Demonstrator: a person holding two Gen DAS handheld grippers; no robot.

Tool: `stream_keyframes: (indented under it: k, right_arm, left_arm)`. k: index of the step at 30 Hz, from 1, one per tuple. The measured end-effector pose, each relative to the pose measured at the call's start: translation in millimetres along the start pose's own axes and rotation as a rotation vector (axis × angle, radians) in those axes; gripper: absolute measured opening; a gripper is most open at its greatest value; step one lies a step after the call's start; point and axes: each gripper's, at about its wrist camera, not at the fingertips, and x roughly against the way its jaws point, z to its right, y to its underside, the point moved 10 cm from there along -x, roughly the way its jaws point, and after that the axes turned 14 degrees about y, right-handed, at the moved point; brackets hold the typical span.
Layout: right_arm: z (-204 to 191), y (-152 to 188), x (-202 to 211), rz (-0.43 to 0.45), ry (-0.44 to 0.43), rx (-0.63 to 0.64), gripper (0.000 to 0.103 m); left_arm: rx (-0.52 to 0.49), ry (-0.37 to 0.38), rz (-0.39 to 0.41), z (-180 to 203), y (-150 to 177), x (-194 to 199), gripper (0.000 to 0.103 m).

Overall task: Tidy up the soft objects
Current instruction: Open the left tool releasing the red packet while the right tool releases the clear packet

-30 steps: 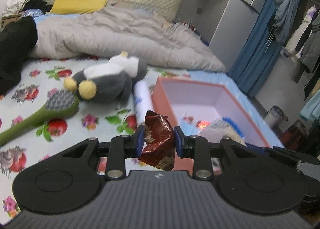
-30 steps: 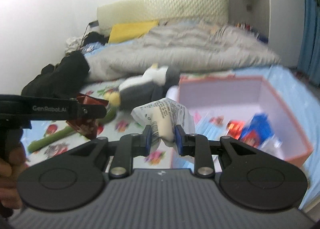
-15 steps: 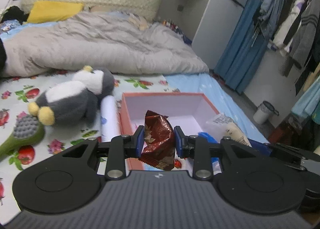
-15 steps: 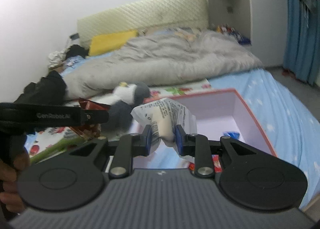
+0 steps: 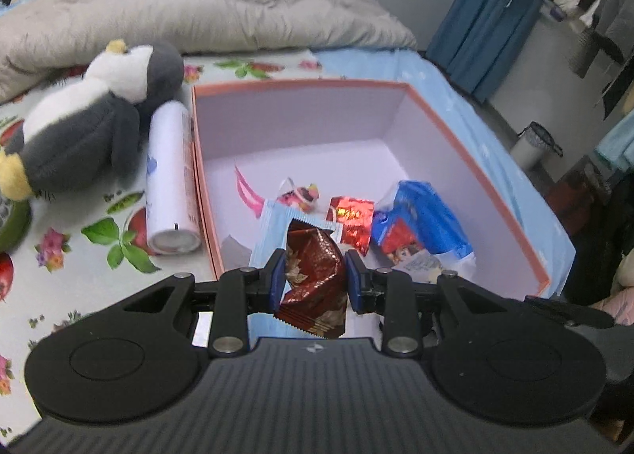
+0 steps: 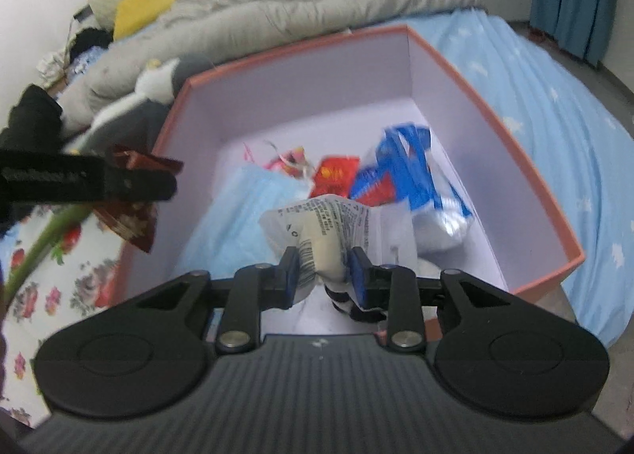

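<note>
My left gripper point(image 5: 314, 273) is shut on a dark red snack packet point(image 5: 315, 279) above the near edge of an open pink box point(image 5: 467, 152). The right gripper point(image 6: 323, 271) holds a white printed packet point(image 6: 329, 232) over the box point(image 6: 515, 160); its jaws are opening, with the packet still between the pads. Inside the box lie a pale blue sachet point(image 5: 273, 232), a red foil packet point(image 5: 350, 216), a blue and red bag point(image 5: 420, 216) and a small pink item point(image 5: 301, 194). In the right wrist view the left gripper point(image 6: 142, 184) shows at the left with its red packet point(image 6: 130, 220).
A grey and white plush penguin point(image 5: 87, 125) lies left of the box, with a white spray can point(image 5: 170, 180) against the box's side. A grey duvet point(image 5: 206, 6) covers the far bed. A green brush handle point(image 6: 43, 251) lies on the floral sheet. A small bin point(image 5: 533, 144) stands on the floor.
Both grippers have moved forward and down over the box, now seen from above. The right gripper's jaws have started to widen around the white packet. The left grip on the red packet is unchanged.
</note>
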Motion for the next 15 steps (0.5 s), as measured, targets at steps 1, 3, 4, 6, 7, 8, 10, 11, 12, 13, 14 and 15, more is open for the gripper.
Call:
stream_keyframes:
  k: [1, 3, 4, 6, 7, 8, 10, 11, 12, 13, 14, 15]
  right_arm:
    - [1, 1, -2, -0.006, -0.001, -0.006, 0.033]
    - [2, 1, -6, -0.017, -0.001, -0.001, 0.036]
    - [0, 1, -6, -0.017, -0.007, 0.005, 0.037]
    - [-2, -1, -3, -0.014, -0.016, 0.012, 0.046]
    - [-3, -2, -1, -0.012, -0.016, 0.009, 0.047]
    - [-2, -4, 1, -0.011, -0.018, 0.002, 0.048]
    - [-1, -8, 7, -0.005, -0.027, -0.013, 0.049]
    - [0, -11, 14, 0.007, -0.039, -0.024, 0.049]
    - [1, -13, 20, 0.018, -0.049, -0.035, 0.049]
    - [2, -16, 27, 0.03, -0.058, -0.049, 0.049]
    - [3, -20, 34, 0.044, -0.063, -0.057, 0.049]
    - [5, -24, 43, 0.063, -0.064, -0.064, 0.049]
  left_arm:
    - [0.003, 0.002, -0.005, -1, 1, -3, 0.036]
    - [-0.001, 0.008, -0.018, 0, 3, -7, 0.036]
    - [-0.002, 0.01, -0.019, 0, 4, -7, 0.037]
    - [-0.002, 0.01, -0.025, -1, 4, -8, 0.047]
    - [0.001, 0.013, -0.022, -1, 3, -6, 0.055]
    - [0.002, 0.015, -0.013, -1, 2, -2, 0.058]
    - [-0.009, 0.013, 0.008, 2, -2, 8, 0.058]
    - [-0.016, 0.013, 0.018, 4, -5, 15, 0.059]
    - [-0.023, 0.016, 0.027, 7, -7, 22, 0.059]
    - [-0.032, 0.016, 0.036, 9, -10, 30, 0.059]
    - [-0.041, 0.018, 0.043, 13, -12, 37, 0.059]
    - [-0.055, 0.02, 0.057, 17, -15, 47, 0.059]
